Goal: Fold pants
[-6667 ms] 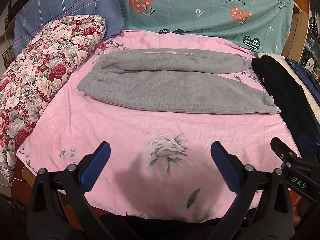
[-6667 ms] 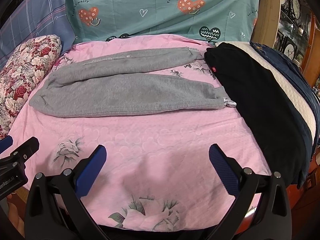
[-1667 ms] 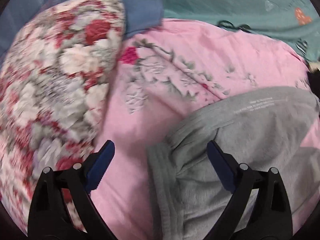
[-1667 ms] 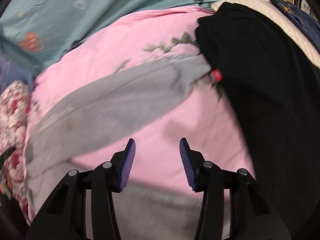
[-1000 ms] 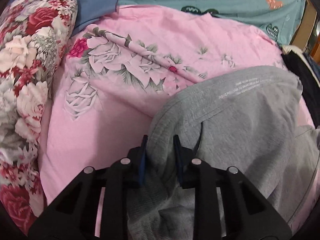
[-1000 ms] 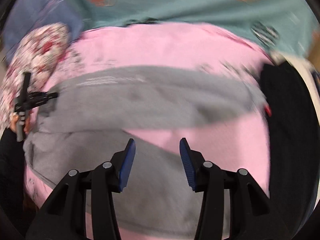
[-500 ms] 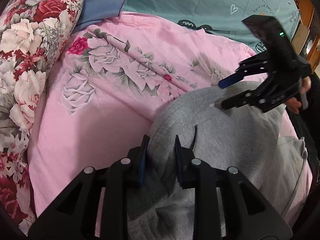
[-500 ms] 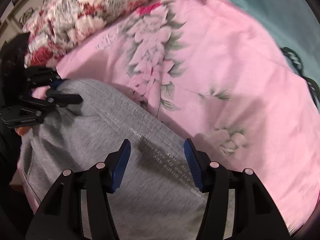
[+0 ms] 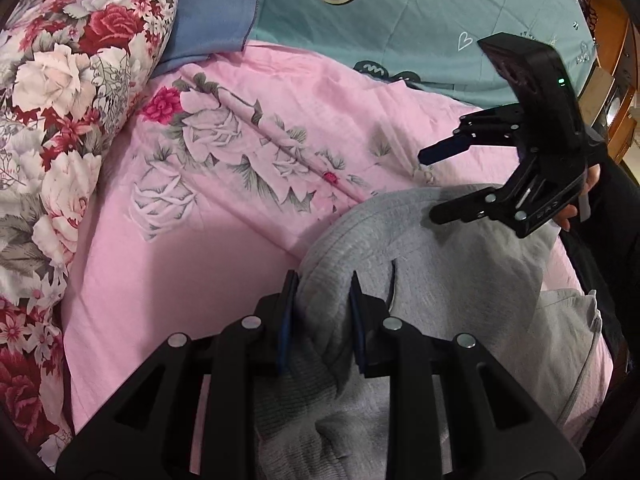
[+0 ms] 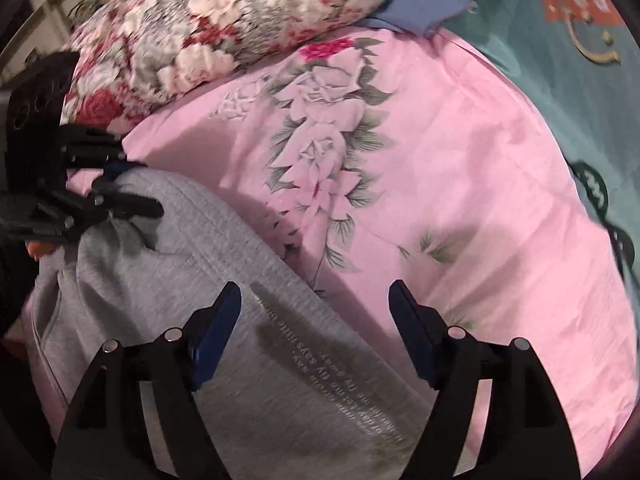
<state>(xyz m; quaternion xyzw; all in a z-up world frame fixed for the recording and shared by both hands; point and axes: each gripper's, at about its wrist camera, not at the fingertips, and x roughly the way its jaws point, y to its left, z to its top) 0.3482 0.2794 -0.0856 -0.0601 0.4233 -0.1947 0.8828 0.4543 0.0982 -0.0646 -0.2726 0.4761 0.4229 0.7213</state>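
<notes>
Grey sweatpants (image 9: pixel 440 280) lie bunched on the pink floral bedspread (image 9: pixel 192 248). My left gripper (image 9: pixel 322 296) is shut on the waistband edge of the pants and holds it raised. My right gripper (image 9: pixel 430 186) shows in the left wrist view, open, hovering just above the far side of the grey cloth. In the right wrist view the right gripper (image 10: pixel 316 312) is open over a grey leg (image 10: pixel 248 344) with a line of white print. The left gripper (image 10: pixel 120 196) shows there at the left, pinching the cloth.
A red and white floral pillow (image 9: pixel 60 92) lies at the left. Blue (image 9: pixel 212 12) and teal (image 9: pixel 400 12) pillows stand at the head of the bed. Dark clothes (image 9: pixel 612 216) lie at the right edge, and a wooden frame (image 9: pixel 612 72) stands beyond them.
The left gripper closed on the waistband about a second ago and keeps holding it. The right gripper swung over from the leg ends to the waist area and opened wider.
</notes>
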